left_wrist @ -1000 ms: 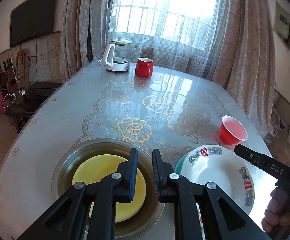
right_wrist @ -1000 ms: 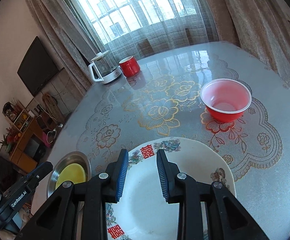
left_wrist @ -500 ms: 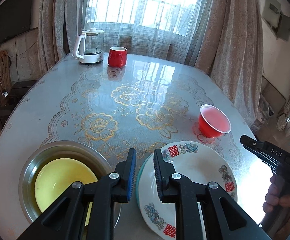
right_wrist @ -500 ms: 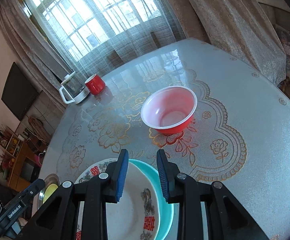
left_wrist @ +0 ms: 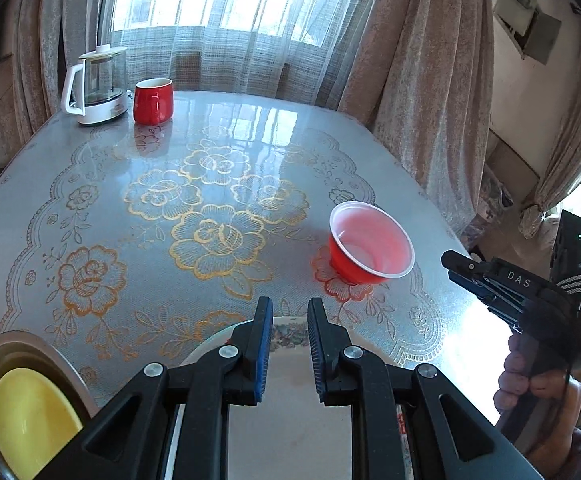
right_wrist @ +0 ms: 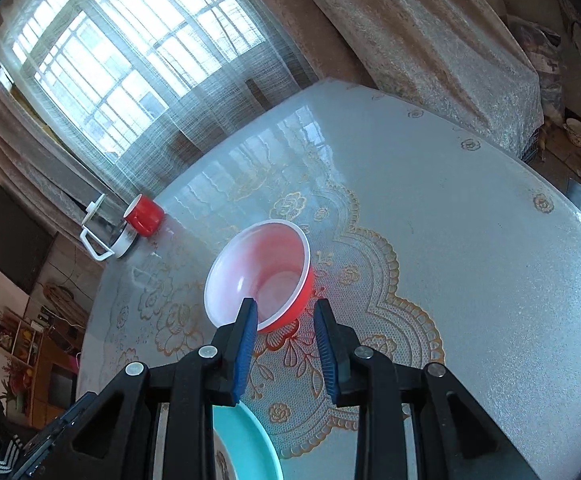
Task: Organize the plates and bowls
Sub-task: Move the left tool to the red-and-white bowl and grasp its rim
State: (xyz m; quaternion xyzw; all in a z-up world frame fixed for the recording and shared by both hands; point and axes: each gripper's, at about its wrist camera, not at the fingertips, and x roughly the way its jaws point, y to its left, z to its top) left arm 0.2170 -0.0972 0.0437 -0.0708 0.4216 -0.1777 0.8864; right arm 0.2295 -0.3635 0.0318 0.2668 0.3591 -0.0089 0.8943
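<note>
My left gripper [left_wrist: 289,312] hovers over a white patterned plate [left_wrist: 286,334], its jaws a narrow gap apart with nothing between them. At the lower left a yellow plate [left_wrist: 30,420] lies inside a metal basin [left_wrist: 50,356]. A red bowl [left_wrist: 370,248] stands upright on the table to the right. My right gripper [right_wrist: 285,312] is open and empty, its tips just short of the red bowl [right_wrist: 262,276]. The left fingertip [right_wrist: 250,308] overlaps the bowl's near rim in the picture. A teal plate [right_wrist: 246,436] edge shows below the right gripper.
A glass kettle [left_wrist: 96,84] and a red mug [left_wrist: 153,100] stand at the far left of the floral-patterned table [left_wrist: 210,140]. A hand [left_wrist: 530,388] holds the right gripper's handle at the table's right edge. Curtains and a window lie behind.
Both grippers have swung to the right. The left one went from above the basin to above the patterned plate. The right one left that plate, rolled, and came up to the red bowl.
</note>
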